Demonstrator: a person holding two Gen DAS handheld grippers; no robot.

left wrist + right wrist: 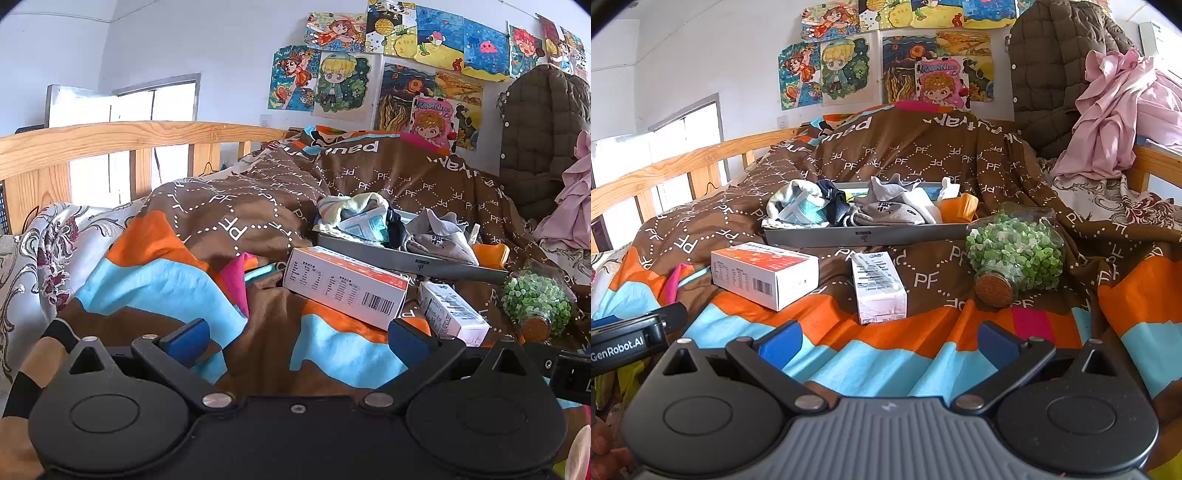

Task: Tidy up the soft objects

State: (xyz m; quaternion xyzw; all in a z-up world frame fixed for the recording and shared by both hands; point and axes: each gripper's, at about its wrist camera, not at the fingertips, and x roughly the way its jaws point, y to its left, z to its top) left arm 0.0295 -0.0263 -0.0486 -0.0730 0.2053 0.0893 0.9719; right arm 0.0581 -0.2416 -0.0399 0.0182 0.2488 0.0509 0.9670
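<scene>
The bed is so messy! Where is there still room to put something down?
Bare quilt lies between the right gripper and the white box, the carton and the jar. The tray is stuffed with socks.

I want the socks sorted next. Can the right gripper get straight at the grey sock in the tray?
Probably yes. The right gripper is open and empty, and the grey sock lies on top in the grey tray; the gap between the two boxes leaves a path.

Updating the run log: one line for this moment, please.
left gripper: open, empty | right gripper: open, empty | socks: heaped in grey tray | boxes, jar: on quilt
</scene>
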